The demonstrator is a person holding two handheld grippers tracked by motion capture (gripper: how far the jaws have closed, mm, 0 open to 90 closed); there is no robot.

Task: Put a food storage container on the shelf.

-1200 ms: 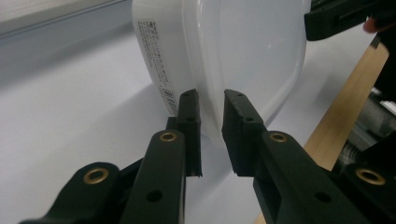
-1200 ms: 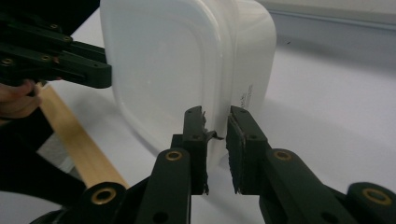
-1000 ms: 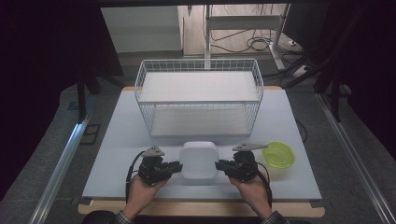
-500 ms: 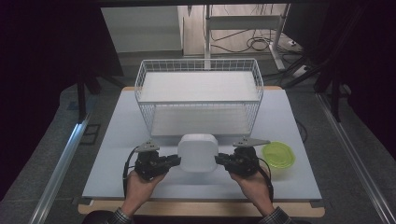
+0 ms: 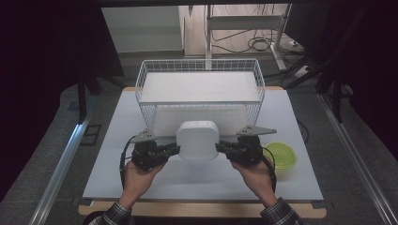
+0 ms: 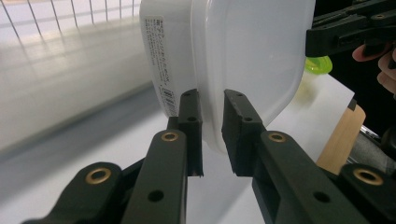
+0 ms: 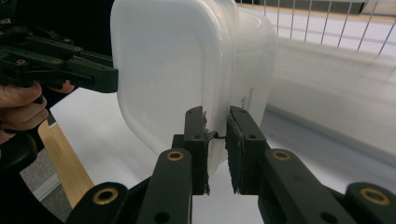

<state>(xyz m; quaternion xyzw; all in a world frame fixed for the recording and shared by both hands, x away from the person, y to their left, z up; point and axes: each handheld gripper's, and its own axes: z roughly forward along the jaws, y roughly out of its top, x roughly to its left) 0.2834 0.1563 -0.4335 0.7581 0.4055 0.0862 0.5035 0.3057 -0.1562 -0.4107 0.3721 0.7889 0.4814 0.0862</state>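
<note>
Currently my left tongs (image 5: 174, 149) and my right tongs (image 5: 220, 147) are each clamped on the rim of the white lidded container (image 5: 197, 139), one on each of its opposite side edges, holding it clear above the table (image 5: 112, 159). It hangs just in front of the wire basket (image 5: 199, 65), near its front wall. To its right, the green bowl (image 5: 280, 154) sits beside my right hand (image 5: 256, 173); bare table lies below.

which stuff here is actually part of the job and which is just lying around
In the job:
- white lidded container, held off the table by its rim
- left gripper, shut on its left edge
- right gripper, shut on its right edge
- wire basket just behind, likely where it goes

Lying about:
- green bowl on the table
- cables on the floor
</note>
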